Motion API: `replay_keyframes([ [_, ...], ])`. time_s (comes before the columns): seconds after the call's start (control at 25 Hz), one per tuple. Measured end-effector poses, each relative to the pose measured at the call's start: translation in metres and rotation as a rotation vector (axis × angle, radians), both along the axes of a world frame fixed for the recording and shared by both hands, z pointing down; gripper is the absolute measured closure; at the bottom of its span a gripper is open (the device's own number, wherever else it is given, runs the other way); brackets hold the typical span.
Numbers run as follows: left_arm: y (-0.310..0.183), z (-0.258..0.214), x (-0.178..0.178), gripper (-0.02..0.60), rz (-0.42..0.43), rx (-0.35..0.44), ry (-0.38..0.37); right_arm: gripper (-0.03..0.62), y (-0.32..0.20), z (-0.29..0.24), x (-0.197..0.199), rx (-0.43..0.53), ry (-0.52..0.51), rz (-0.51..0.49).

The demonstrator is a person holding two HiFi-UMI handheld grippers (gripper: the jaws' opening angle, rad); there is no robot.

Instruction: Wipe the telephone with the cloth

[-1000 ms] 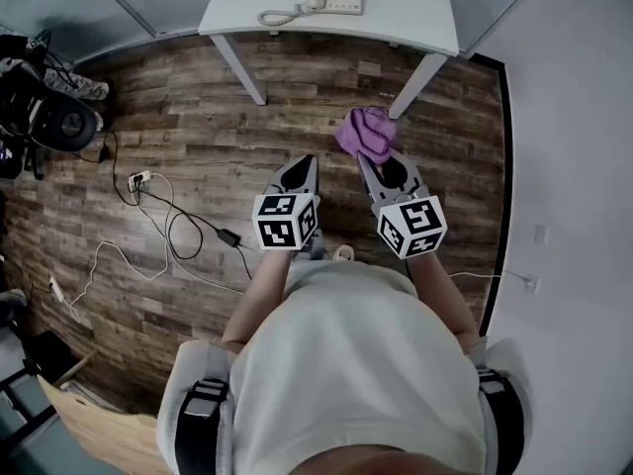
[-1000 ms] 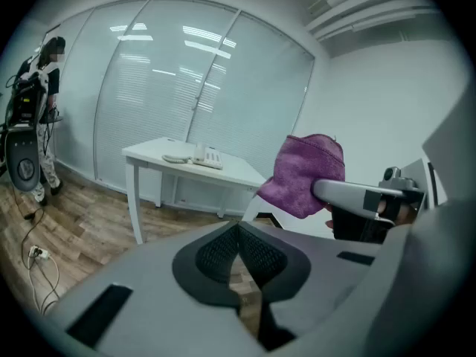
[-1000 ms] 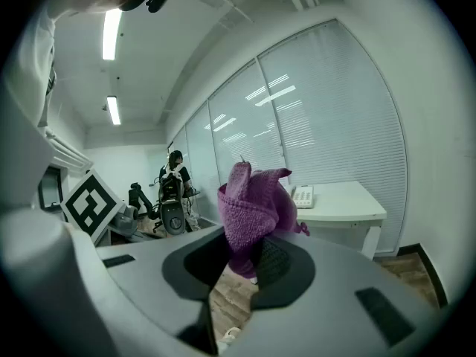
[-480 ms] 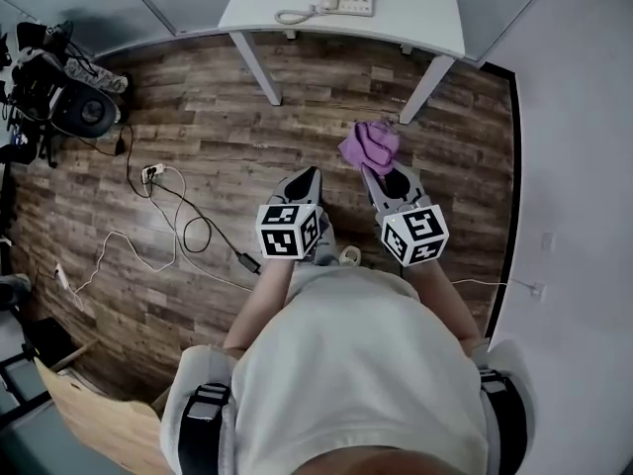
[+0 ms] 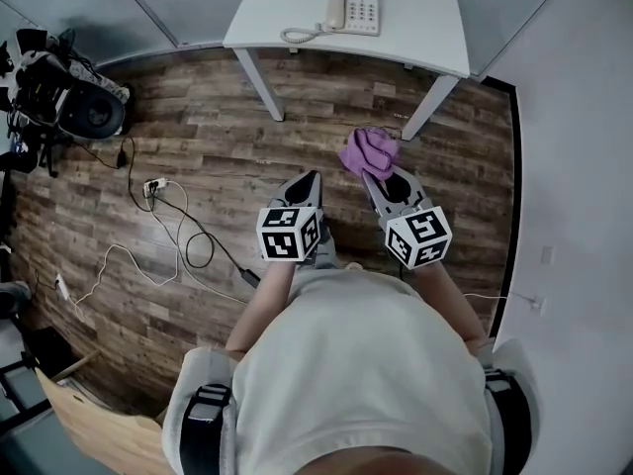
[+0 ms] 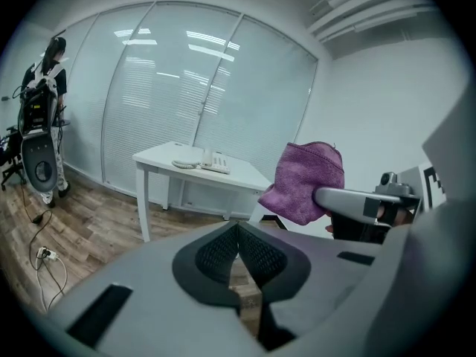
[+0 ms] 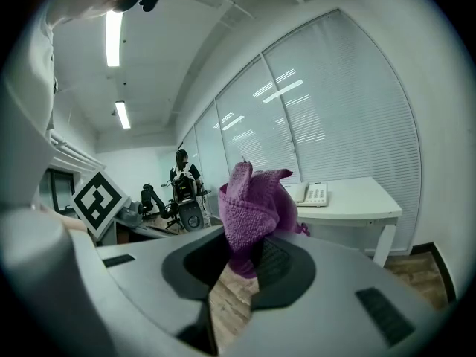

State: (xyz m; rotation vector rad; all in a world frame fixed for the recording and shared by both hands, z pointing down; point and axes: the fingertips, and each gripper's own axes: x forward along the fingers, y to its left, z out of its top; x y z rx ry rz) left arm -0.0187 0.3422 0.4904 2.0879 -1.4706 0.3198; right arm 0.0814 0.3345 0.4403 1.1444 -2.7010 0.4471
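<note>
- A cream telephone (image 5: 354,8) sits toward the far edge of a white table (image 5: 287,23), with its coiled cord (image 5: 297,36) looped at its left. It is well apart from both grippers.
- A purple cloth (image 5: 369,151) is bunched in the right gripper (image 5: 371,173). The jaws pinch its lower folds, and the rest puffs up above the tips.
- The left gripper (image 5: 311,177), just left of the right one, has its jaws pressed together with nothing between them.
- Both grippers are held out in front of the person, over a wood-plank floor (image 5: 198,137) on the near side of the table.
- A stretch of that floor and the table's near edge lie between the cloth and the telephone. The table's slanted white legs (image 5: 261,82) stand below the top, the right one just beyond the cloth.
- To the left, cables (image 5: 178,236) trail across the planks from a power strip (image 5: 151,185).
- At the far left, dark equipment (image 5: 74,107) stands near a glazed partition (image 6: 171,88).
- A pale wooden board (image 5: 94,428) lies at the near left.
</note>
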Motion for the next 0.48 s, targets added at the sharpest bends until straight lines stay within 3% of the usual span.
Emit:
replay_keyframes([
  [0.48,-0.084,0.001,-0.022,0.560,0.034,-0.009,0.018,0.507,-0.082,-0.003,-0.022,0.004,0.029,0.016],
])
